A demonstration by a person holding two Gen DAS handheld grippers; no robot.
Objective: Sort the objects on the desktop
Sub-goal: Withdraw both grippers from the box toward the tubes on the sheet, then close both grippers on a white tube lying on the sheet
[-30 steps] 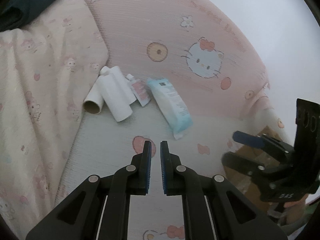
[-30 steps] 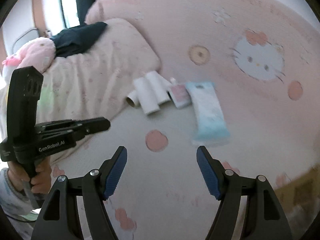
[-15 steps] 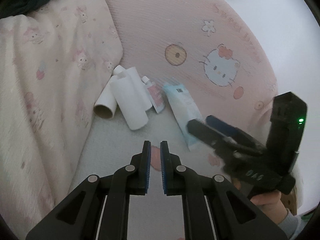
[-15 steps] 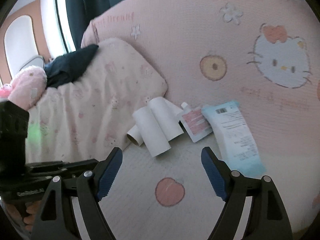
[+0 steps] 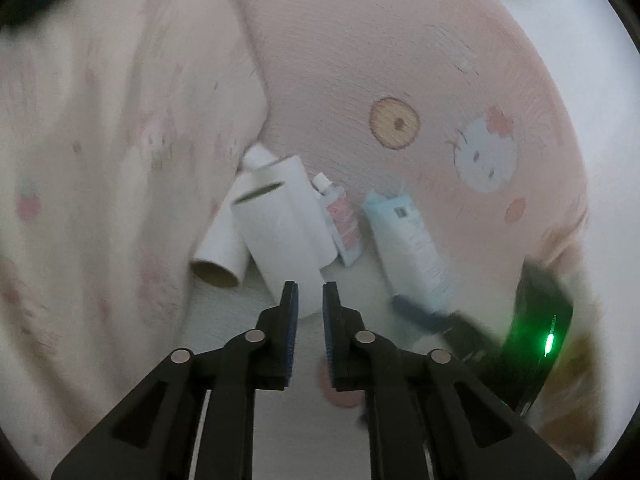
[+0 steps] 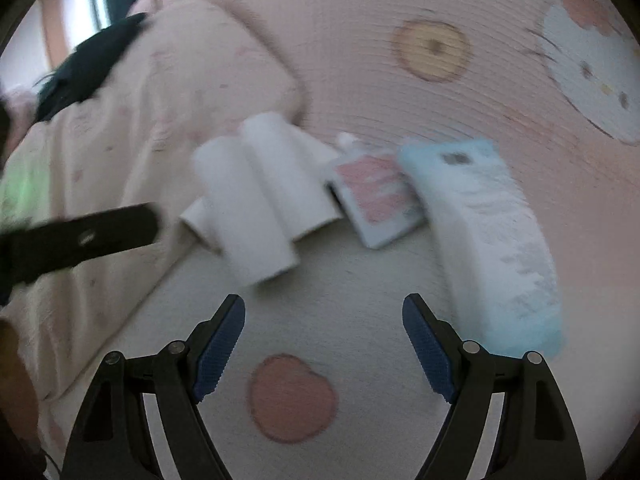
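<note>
Left tongs just cracked open a bit, nothing btwn them; white roll lies right ahead on the bed, long axis pointing away. Right tongs spread wide, empty, blue pack off to their right

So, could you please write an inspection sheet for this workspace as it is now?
Surface: pale bed sheet with pink apple prints.
Job's things: white cardboard rolls, small pink-labelled tube and light-blue soft pack lying in a row.
Clutter: cream printed pillow, dark cloth.
Grippers: left gripper has just been opening, a narrow gap, nothing between; right gripper wide open, empty.
Cables: nothing seen.
Surroundings: pink cat-print cushion behind the things.
</note>
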